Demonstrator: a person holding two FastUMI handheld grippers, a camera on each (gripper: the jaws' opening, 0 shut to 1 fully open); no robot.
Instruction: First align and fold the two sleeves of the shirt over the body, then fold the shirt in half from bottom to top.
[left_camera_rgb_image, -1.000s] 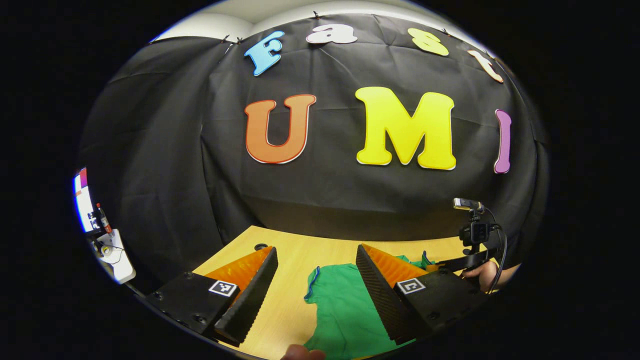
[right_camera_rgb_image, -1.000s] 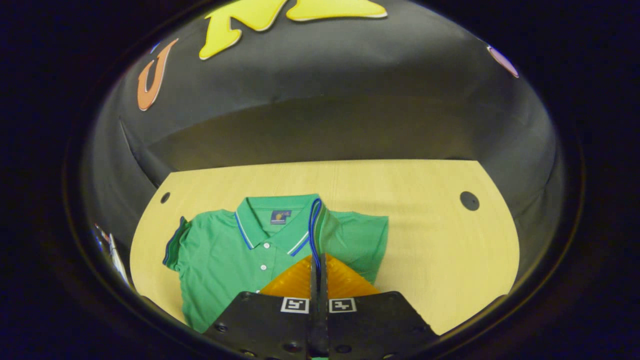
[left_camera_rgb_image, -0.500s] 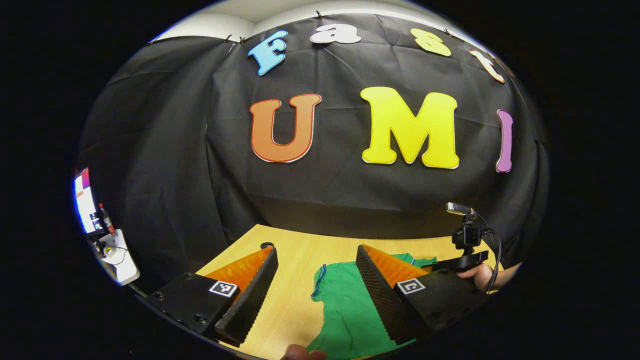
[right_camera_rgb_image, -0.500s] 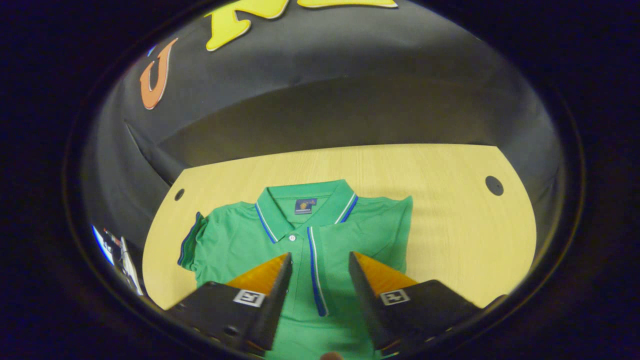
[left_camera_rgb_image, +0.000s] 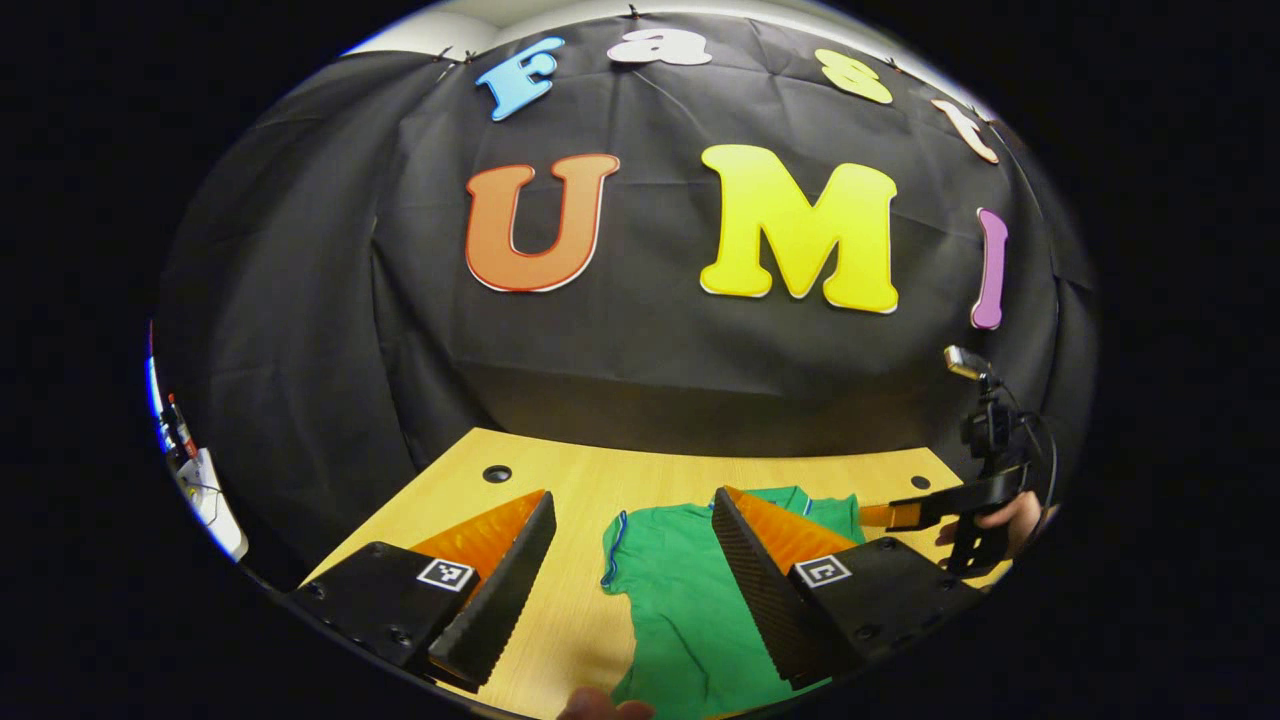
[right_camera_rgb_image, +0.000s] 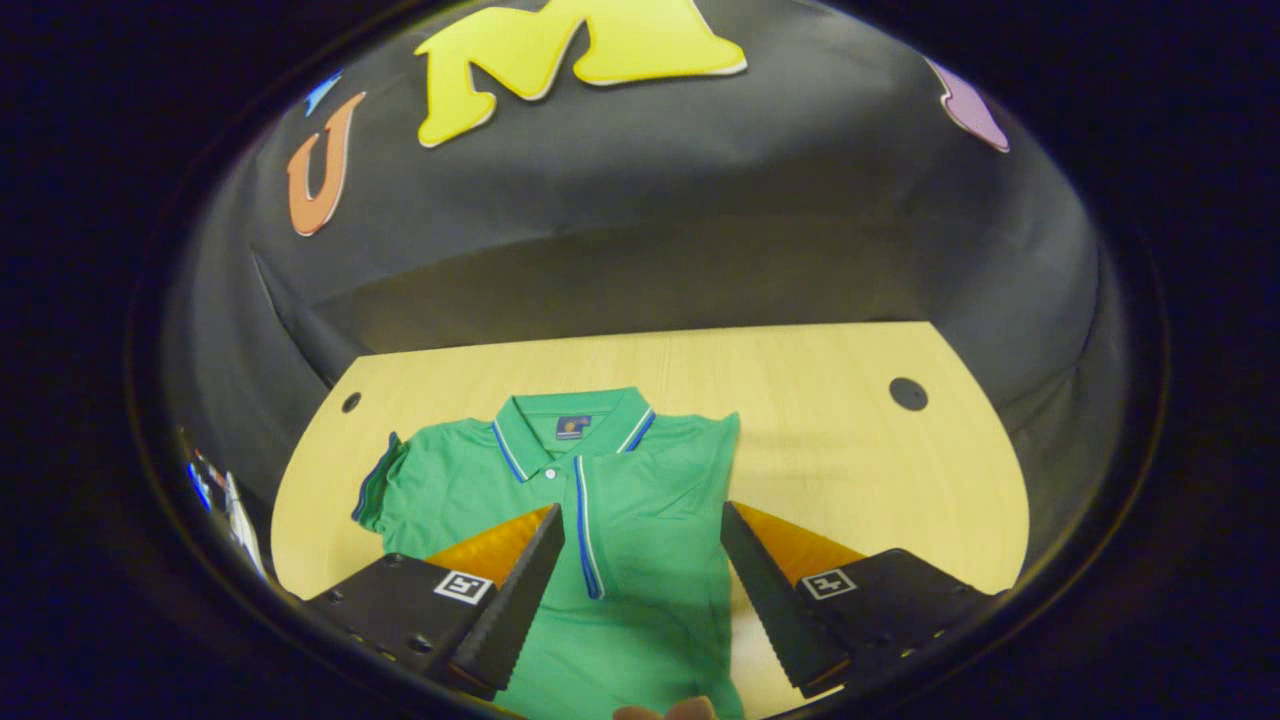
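A green polo shirt (right_camera_rgb_image: 620, 530) with a blue-and-white trimmed collar lies flat on the light wooden table (right_camera_rgb_image: 850, 450). One sleeve is folded over the body, its blue-edged cuff (right_camera_rgb_image: 585, 540) running down the chest. The other sleeve (right_camera_rgb_image: 375, 490) still sticks out sideways. My right gripper (right_camera_rgb_image: 640, 530) hovers open above the shirt's chest, nothing between its fingers. In the left gripper view, my left gripper (left_camera_rgb_image: 630, 520) stands open over the near side of the shirt (left_camera_rgb_image: 680, 600), by the spread sleeve (left_camera_rgb_image: 615, 535). The right gripper (left_camera_rgb_image: 905, 512) shows farther off there, held by a hand.
Two round cable holes (right_camera_rgb_image: 908, 393) (right_camera_rgb_image: 351, 402) sit near the table's far corners. The black cloth wall (right_camera_rgb_image: 650, 250) rises behind the table. Equipment stands off the table's edge (left_camera_rgb_image: 195, 465) in the left gripper view.
My right gripper opened and let go of the sleeve cuff, which now lies over the chest, then drew back slightly. The left gripper stayed open and shifted a little.
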